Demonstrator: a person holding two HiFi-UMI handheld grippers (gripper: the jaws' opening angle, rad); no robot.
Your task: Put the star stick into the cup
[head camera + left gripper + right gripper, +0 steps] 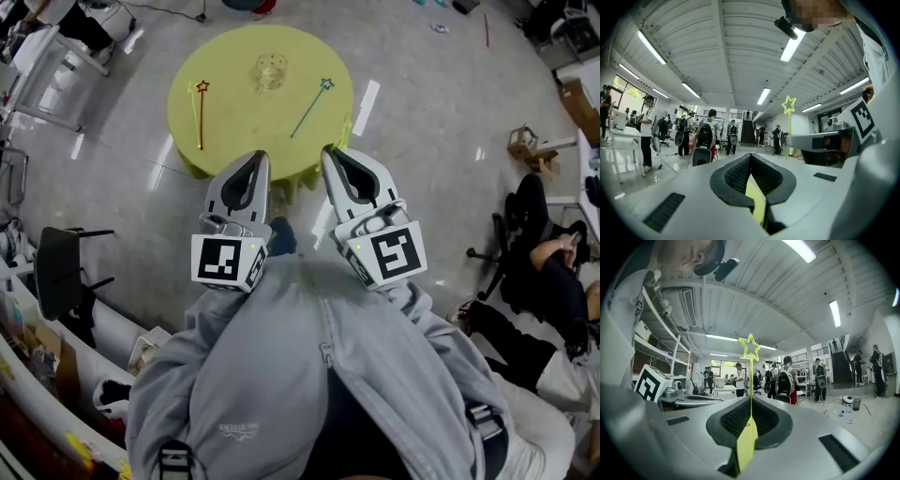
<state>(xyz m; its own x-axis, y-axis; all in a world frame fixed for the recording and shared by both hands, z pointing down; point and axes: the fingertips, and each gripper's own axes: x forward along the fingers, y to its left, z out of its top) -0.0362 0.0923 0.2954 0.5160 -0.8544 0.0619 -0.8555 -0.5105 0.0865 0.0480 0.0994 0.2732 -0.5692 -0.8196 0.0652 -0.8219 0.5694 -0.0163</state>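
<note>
A clear cup [270, 70] stands at the far side of the round yellow table [234, 127]. On the table lie a red star stick [201, 114], a yellow one [193, 101] beside it, and a teal one [309, 108] on the right. My right gripper [329, 153] [751, 398] is shut on a yellow-green star stick [751, 348] that stands up from its tips. That stick shows foreshortened [345, 129] in the head view and also appears [789, 105] in the left gripper view. My left gripper [261, 156] [750, 154] is shut with nothing in it. Both hover at the table's near edge.
A black chair [58, 272] stands at the left beside shelving. A seated person [548, 272] is at the right, with a small wooden stand [523, 142] on the floor. Several people [707, 136] stand farther off in the hall.
</note>
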